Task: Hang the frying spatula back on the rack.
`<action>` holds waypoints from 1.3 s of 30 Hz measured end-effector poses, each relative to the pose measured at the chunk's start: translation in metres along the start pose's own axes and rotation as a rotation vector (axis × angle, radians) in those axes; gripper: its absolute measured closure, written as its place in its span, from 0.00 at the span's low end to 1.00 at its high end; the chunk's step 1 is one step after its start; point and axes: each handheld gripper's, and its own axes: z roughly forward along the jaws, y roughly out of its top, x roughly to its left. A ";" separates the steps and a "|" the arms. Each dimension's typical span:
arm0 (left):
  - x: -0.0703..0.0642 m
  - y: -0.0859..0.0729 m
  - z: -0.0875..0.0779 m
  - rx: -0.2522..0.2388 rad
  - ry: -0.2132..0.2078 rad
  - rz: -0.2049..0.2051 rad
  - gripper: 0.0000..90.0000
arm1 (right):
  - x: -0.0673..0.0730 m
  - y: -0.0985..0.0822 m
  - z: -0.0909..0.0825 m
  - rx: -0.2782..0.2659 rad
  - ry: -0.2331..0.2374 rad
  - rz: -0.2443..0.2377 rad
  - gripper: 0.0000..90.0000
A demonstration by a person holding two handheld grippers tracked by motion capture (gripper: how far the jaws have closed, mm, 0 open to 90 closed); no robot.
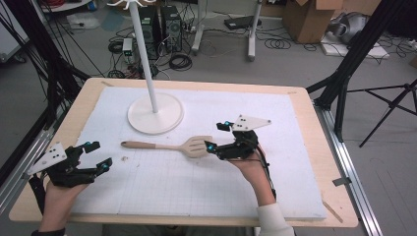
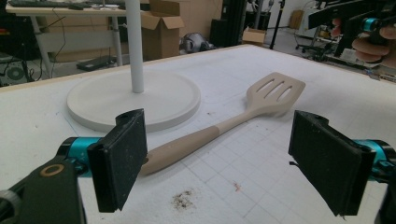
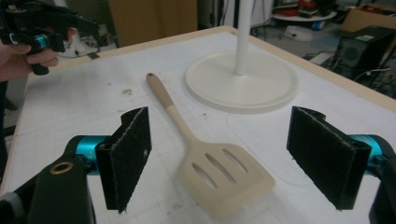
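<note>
Beside spatula head | right gripper jaws wide, empty | left gripper same

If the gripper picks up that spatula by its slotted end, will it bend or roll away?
The slotted spatula looks like stiff plastic, so it probably won't flop. Its flat head should stop rolling. Held at the head, its long handle may droop.

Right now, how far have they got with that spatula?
Barely begun. The spatula lies flat on the white mat, beside the stand. The right claw is open around its slotted head; the left claw waits open. Gripping and lifting remain.
</note>
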 end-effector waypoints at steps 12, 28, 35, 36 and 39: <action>0.001 -0.001 0.001 0.008 -0.008 -0.008 0.22 | 0.001 0.025 0.059 0.075 0.112 0.005 0.19; 0.003 -0.002 -0.002 0.011 -0.005 -0.016 0.22 | 0.009 0.033 0.128 0.274 0.189 -0.064 0.17; 0.003 -0.004 -0.002 0.019 -0.007 -0.016 0.22 | 0.014 0.031 0.151 0.356 0.181 -0.106 0.17; 0.003 -0.004 -0.002 0.019 -0.006 -0.017 0.22 | 0.014 0.031 0.151 0.356 0.181 -0.106 0.17; 0.002 -0.005 -0.002 0.024 -0.008 -0.017 0.22 | 0.015 0.029 0.158 0.402 0.169 -0.124 0.23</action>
